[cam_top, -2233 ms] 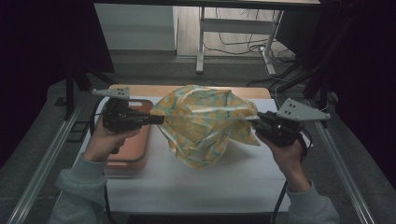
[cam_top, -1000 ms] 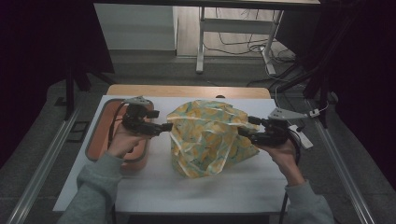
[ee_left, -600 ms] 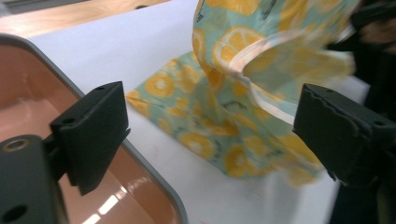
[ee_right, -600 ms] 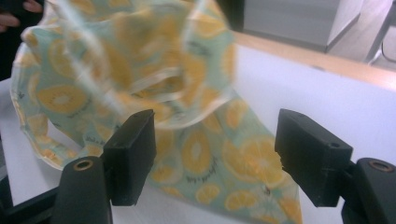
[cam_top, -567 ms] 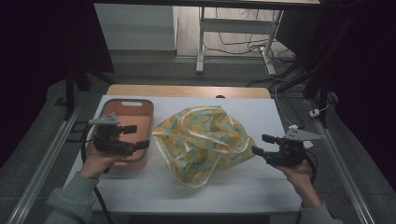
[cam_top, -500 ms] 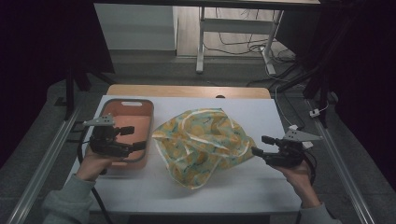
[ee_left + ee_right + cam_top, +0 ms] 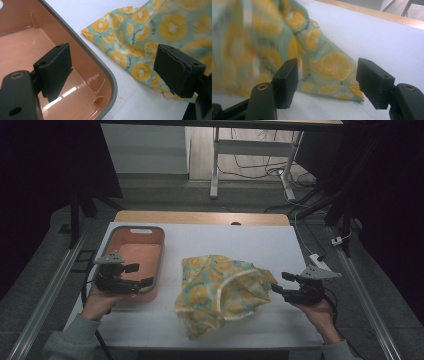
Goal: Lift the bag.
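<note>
both grippers, left (image 7: 141,274) and right (image 7: 278,282), gape apart, nothing held (right jaws just narrowed slightly). fruit-print cloth (image 7: 220,292) lies rumpled; a one-layer pinch could bunch it toward the tray (image 7: 159,265).

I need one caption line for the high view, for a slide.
Crumpled citrus-print cloth lies on white table between open left gripper and right gripper.

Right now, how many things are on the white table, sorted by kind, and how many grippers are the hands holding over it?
Fruit-print cloths: 1
Salmon-coloured plastic bins: 1
Hand-held grippers: 2, the left gripper and the right gripper, both open with nothing between the jaws
Total: 4
</note>
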